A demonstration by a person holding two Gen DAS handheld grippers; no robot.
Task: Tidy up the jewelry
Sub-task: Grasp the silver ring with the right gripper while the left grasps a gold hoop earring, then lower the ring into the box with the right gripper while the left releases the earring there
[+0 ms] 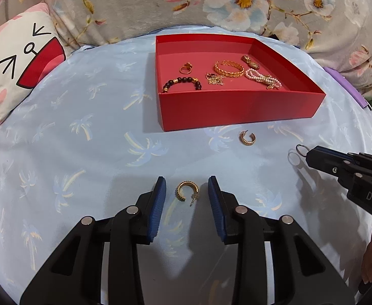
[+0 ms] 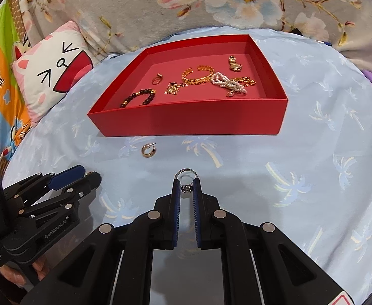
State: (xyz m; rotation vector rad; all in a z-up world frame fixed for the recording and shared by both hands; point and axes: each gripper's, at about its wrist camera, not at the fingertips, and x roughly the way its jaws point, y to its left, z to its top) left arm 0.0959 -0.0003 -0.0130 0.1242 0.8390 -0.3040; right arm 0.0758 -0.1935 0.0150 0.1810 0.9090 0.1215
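Observation:
A gold hoop earring (image 1: 179, 192) lies on the pale blue palm-print cloth between the fingers of my left gripper (image 1: 186, 179), which stands open; neither blue pad touches it. My right gripper (image 2: 186, 181) is shut on a silver ring (image 2: 186, 169) and holds it just above the cloth; the left wrist view shows it at the right (image 1: 310, 155). A second gold hoop earring (image 1: 247, 142) (image 2: 148, 153) lies in front of the red box (image 1: 236, 109) (image 2: 186, 122). The box holds a gold ring, a dark bead bracelet, a gold bangle, pearls and chains.
A cartoon pillow (image 1: 15, 71) lies at the far left and a floral blanket (image 1: 236, 0) runs behind the box. A purple object (image 1: 348, 86) sits at the right edge of the cloth. My left gripper (image 2: 92, 173) appears low on the left in the right wrist view.

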